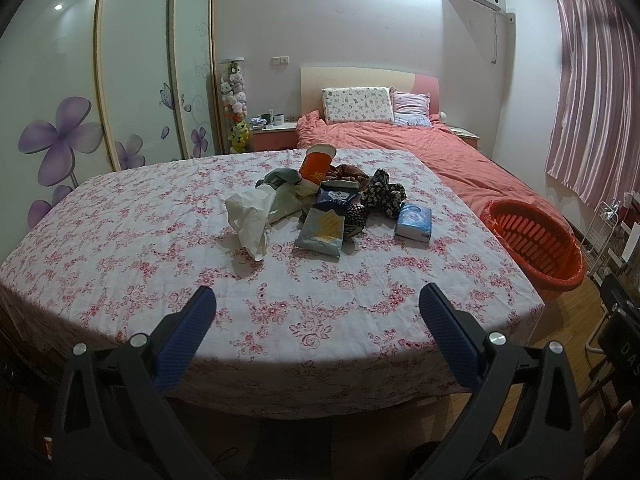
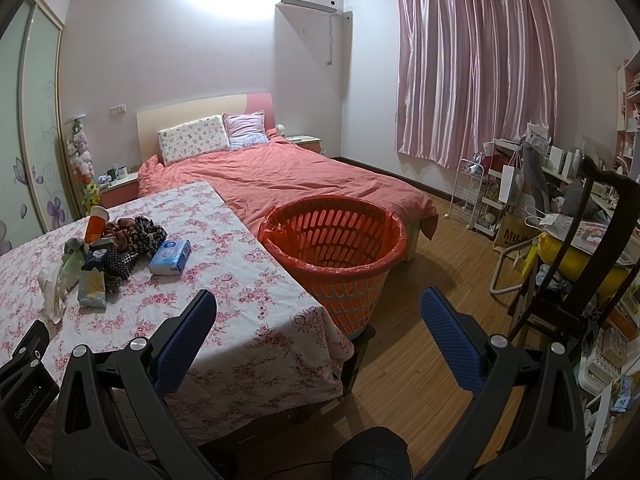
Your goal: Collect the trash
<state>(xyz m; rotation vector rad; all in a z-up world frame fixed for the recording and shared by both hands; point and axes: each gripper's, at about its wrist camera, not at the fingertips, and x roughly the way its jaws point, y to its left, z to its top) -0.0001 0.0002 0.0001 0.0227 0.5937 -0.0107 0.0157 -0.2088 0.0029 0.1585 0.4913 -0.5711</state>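
A pile of trash lies mid-table on the floral tablecloth [image 1: 120,240]: a crumpled white tissue [image 1: 250,216], an orange paper cup [image 1: 318,164] lying tilted, a snack bag [image 1: 324,230], a dark blue wrapper [image 1: 336,196], patterned cloth pieces [image 1: 380,194] and a blue tissue pack [image 1: 414,220]. The orange lined basket [image 2: 332,248] stands beside the table's right edge. My left gripper [image 1: 316,308] is open and empty above the table's near edge. My right gripper [image 2: 316,312] is open and empty, over the table's right corner, in front of the basket.
A bed with a coral duvet [image 2: 288,172] lies behind the table and basket. A dark wooden chair [image 2: 592,248], a white cart [image 2: 492,200] and clutter crowd the right side. Wardrobe doors [image 1: 132,64] stand at left. Wooden floor [image 2: 440,280] shows right of the basket.
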